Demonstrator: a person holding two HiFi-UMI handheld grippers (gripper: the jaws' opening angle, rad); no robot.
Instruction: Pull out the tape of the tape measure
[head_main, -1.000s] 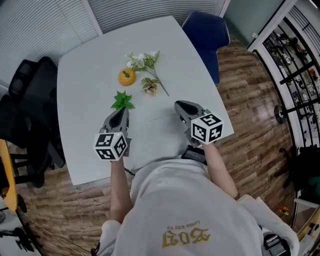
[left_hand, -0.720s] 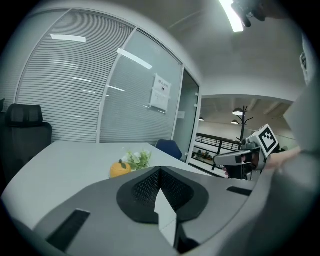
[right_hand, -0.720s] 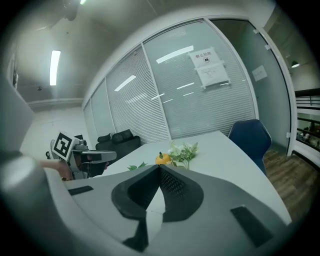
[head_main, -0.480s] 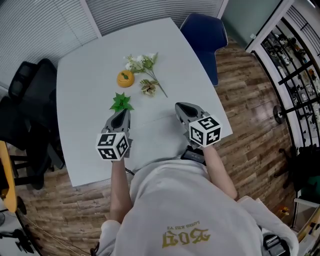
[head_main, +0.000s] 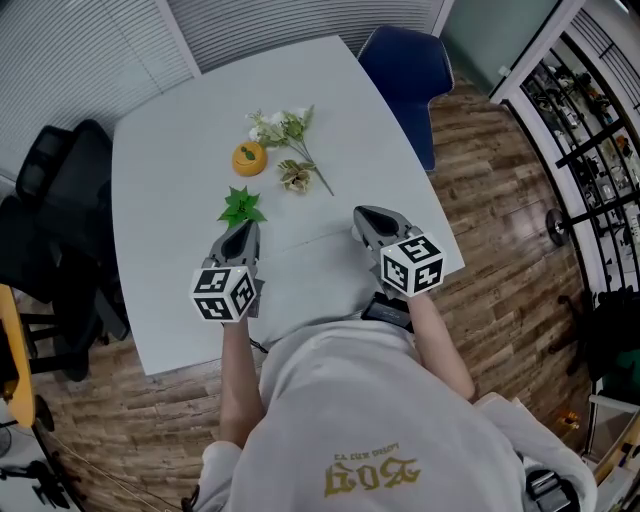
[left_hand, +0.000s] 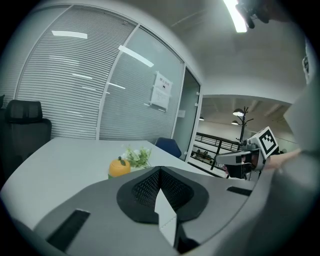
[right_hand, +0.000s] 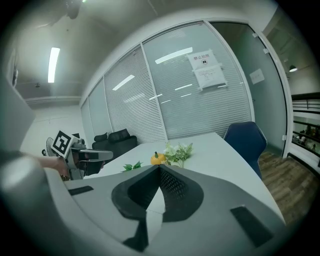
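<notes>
Head view
Table (head_main: 160, 160): white, with rounded corners, on a wood-plank floor.
Tape measure (head_main: 249, 157): round and orange with a green mark on top; lies on the table's far half, well apart from both grippers, no tape showing outside the case.
White flower sprig (head_main: 285, 125): just right of the tape measure, stem running toward the near right.
Beige flower head (head_main: 298, 174): beside that stem, nearer the person.
Green leaf (head_main: 241, 207): between the tape measure and the left gripper.
Left gripper (head_main: 243, 229): over the table's near edge, tip just short of the green leaf, marker cube toward the person.
Right gripper (head_main: 363, 213): over the near right part of the table, well apart from the left one.
Blue chair (head_main: 408, 68): at the table's far right corner.
Black chair (head_main: 55, 190): at the table's left side.

Left gripper view
Left gripper, state: jaws pressed together at the tip, gripping nothing.
Tape measure (left_hand: 119, 167): beyond the tip and a little left, with the flowers behind it.
Right gripper (left_hand: 240, 158): at the right, held above the table.

Right gripper view
Right gripper, state: jaws pressed together at the tip, gripping nothing.
Tape measure (right_hand: 158, 159): straight past the tip, flowers just to its right, green leaf to its left.
Left gripper (right_hand: 90, 156): at the left, marker cube facing the camera.
</notes>
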